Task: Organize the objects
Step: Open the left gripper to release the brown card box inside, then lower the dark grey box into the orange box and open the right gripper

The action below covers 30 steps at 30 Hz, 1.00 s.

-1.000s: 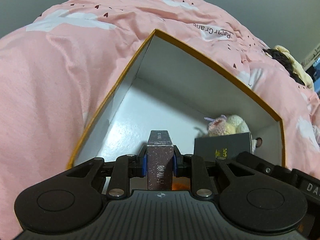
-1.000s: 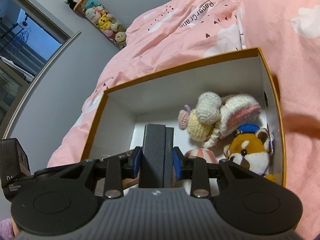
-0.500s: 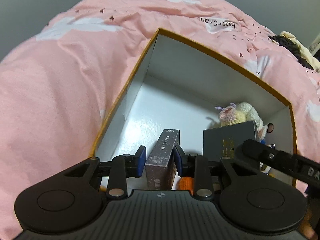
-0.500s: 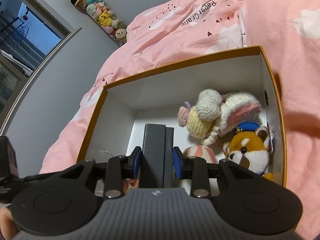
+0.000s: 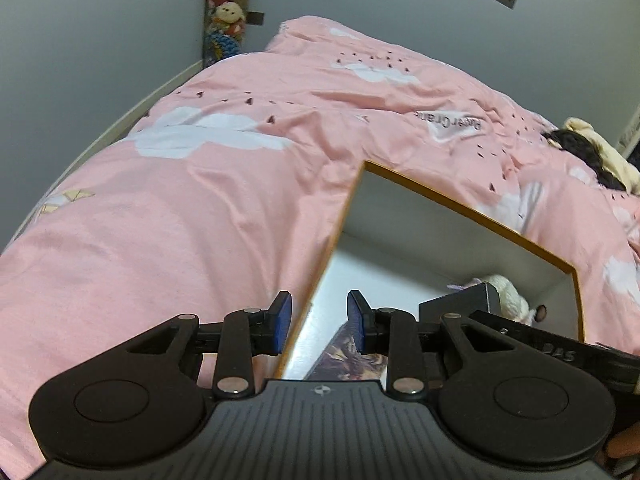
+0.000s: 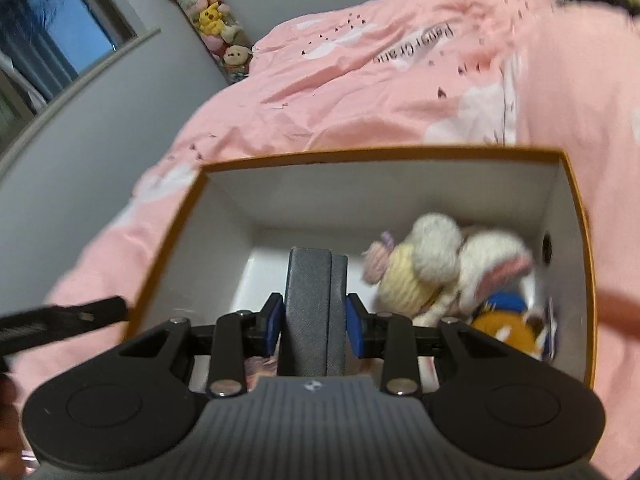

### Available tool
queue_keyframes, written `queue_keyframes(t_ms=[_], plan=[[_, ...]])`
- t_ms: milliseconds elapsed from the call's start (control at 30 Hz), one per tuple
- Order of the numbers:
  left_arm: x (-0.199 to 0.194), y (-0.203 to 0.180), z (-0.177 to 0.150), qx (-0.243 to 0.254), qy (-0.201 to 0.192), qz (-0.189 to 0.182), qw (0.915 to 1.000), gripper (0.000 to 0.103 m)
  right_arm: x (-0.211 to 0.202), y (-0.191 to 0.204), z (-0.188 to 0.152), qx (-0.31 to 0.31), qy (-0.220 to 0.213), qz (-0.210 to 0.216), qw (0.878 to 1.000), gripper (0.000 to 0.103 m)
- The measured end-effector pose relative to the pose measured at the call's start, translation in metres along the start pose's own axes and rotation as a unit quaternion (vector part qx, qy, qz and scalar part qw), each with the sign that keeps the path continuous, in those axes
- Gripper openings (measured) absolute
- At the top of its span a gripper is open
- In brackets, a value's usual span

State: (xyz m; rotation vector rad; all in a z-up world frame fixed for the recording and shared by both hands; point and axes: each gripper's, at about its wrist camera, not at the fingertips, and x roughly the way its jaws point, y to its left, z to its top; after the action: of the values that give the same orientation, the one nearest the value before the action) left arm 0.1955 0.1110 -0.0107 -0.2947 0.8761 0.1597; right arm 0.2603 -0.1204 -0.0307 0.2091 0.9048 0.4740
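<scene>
Pink bedding (image 5: 208, 216) printed with white clouds fills both views, and on it sits an orange-rimmed box (image 6: 384, 156) with white inner walls. The left gripper (image 5: 318, 322) is empty, its blue pads parted over the box's left edge; a patterned card box (image 5: 348, 354) lies on the box floor just beneath it, low in the frame. The right gripper (image 6: 314, 322) is clamped on a dark grey case (image 6: 314, 304), held upright above the box floor at centre frame, with crocheted plush toys (image 6: 436, 268) and an orange plush (image 6: 504, 328) crowded along the right wall. To set the case down well, I judge it best lowered into the bare floor left of the toys, kept upright and clear of the plush, and let go only once its bottom rests. The right view is motion-blurred, so the toys' details are soft. The case's lower end is hidden behind the gripper body, so its height above the floor cannot be told. Only part of the card box shows in the left view.
</scene>
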Motion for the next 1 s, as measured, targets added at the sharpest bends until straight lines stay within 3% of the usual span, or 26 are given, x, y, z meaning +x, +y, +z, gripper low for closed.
queue_keyframes(t_ms=[133,333,533,733,1000], plan=[[0.005,0.009,0.0,-0.014,0.004,-0.006,0.9999,0.035,0.023,0.015,-0.001,-0.05,0.007,-0.031,0.998,0.035],[0.011,0.022,-0.001,-0.028,0.011,-0.014,0.9994,0.035,0.04,0.026,-0.01,-0.077,0.037,-0.033,0.996,0.035],[0.014,0.032,-0.002,-0.042,0.013,-0.027,0.9987,0.035,0.047,0.02,-0.006,0.009,0.097,0.017,0.995,0.035],[0.015,0.039,-0.004,-0.054,0.017,-0.035,0.9978,0.035,0.047,0.012,-0.009,0.063,0.13,0.019,0.989,0.035],[0.013,0.04,-0.006,-0.06,0.015,-0.038,0.9973,0.035,0.039,0.036,-0.02,-0.006,0.152,0.0,0.988,0.035]])
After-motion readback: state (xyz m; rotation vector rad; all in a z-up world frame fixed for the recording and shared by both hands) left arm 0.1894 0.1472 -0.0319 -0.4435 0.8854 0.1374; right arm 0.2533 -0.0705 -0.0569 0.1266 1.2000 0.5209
